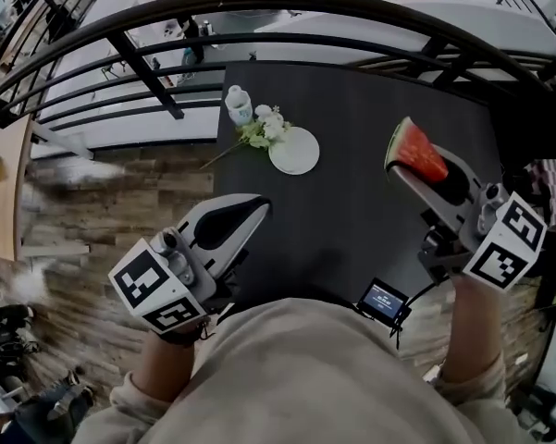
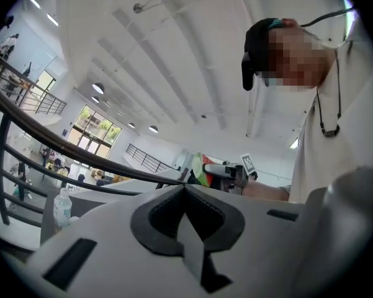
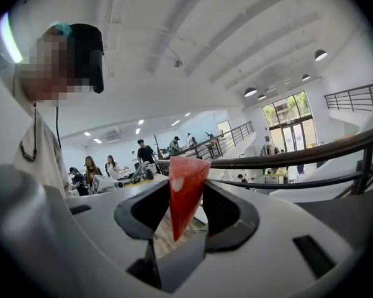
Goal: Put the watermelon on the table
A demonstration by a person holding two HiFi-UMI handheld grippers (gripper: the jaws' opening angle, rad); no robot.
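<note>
A red watermelon wedge (image 1: 416,153) with a green rind is clamped in my right gripper (image 1: 405,168), above the right side of the black table (image 1: 352,229). In the right gripper view the wedge (image 3: 184,197) hangs point down between the two jaws, which press on its sides. My left gripper (image 1: 256,208) is over the table's near left edge, its jaws shut together with nothing between them. In the left gripper view the jaws (image 2: 185,189) meet at their tips, and the wedge (image 2: 202,170) shows beyond them in the other gripper.
A white plate (image 1: 294,150), a sprig of white flowers (image 1: 264,129) and a small bottle (image 1: 239,104) sit at the table's far left. A small device with a lit screen (image 1: 383,301) is at the near edge. A dark curved railing (image 1: 259,7) runs behind the table.
</note>
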